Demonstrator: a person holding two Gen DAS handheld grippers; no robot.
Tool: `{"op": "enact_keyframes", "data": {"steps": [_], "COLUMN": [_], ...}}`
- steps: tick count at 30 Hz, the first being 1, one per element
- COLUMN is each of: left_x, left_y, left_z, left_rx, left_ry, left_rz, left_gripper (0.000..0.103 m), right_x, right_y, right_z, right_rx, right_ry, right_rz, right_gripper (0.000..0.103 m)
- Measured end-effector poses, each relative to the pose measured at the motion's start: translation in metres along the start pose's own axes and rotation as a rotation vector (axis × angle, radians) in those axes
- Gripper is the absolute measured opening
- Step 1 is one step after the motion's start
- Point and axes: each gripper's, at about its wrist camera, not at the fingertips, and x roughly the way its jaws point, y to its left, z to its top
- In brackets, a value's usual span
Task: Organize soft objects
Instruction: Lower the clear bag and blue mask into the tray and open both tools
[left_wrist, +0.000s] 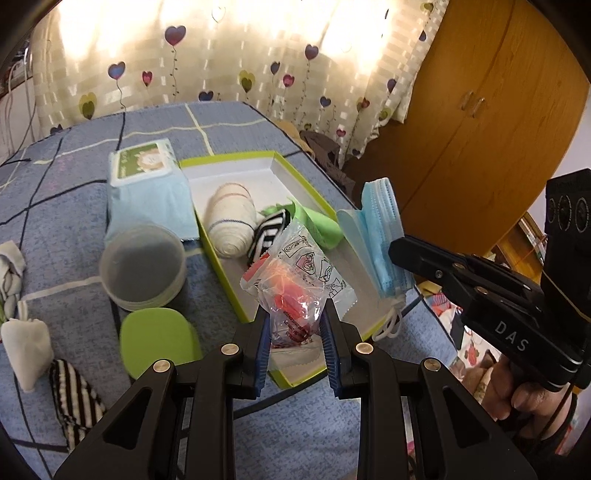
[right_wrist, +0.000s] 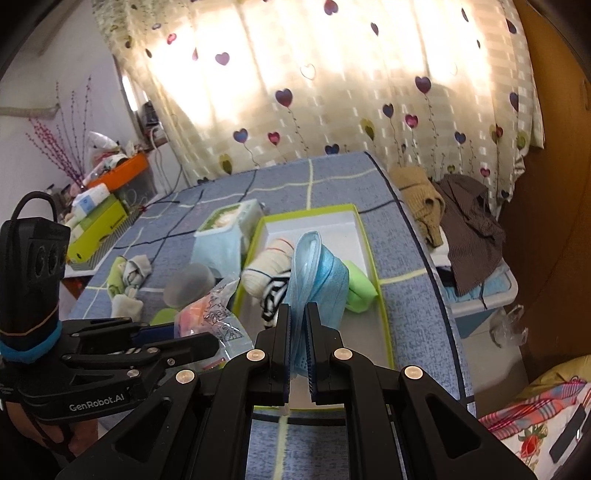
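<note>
My left gripper (left_wrist: 295, 317) is shut on a clear plastic packet with orange contents (left_wrist: 295, 273), held over the near end of the green-rimmed white box (left_wrist: 236, 173). My right gripper (right_wrist: 298, 317) is shut on a stack of blue face masks (right_wrist: 317, 273), held over the same box (right_wrist: 314, 218). The masks also show in the left wrist view (left_wrist: 380, 229), at the box's right rim. Inside the box lie a cream rolled sock (left_wrist: 231, 221), a black-and-white striped sock (left_wrist: 267, 230) and a green cloth (left_wrist: 317, 225).
On the blue checked tabletop (left_wrist: 66, 177) left of the box are a wet-wipes pack (left_wrist: 144, 162) on a light blue cloth (left_wrist: 151, 206), a clear round tub (left_wrist: 142, 267), a green case (left_wrist: 159, 341), a white pouch (left_wrist: 27, 350) and a striped sock (left_wrist: 75, 398). Clothes (right_wrist: 443, 206) lie beyond the table's right edge.
</note>
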Motion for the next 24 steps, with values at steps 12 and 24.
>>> {"op": "enact_keyframes", "data": {"steps": [12,24], "left_x": [0.034,0.060], "left_y": [-0.001,-0.001], "left_z": [0.005,0.018], "left_rx": [0.000,-0.011], "left_ry": [0.078,0.113], "left_rz": [0.003,0.047], "left_gripper": [0.027,0.027], "right_x": [0.040,0.066], "right_y": [-0.024,-0.034], "right_z": [-0.012,-0.006], "right_rx": [0.042,0.036], "right_ry": [0.097,0.129], "right_rz": [-0.014,-0.011], "right_gripper": [0.007,0.007]}}
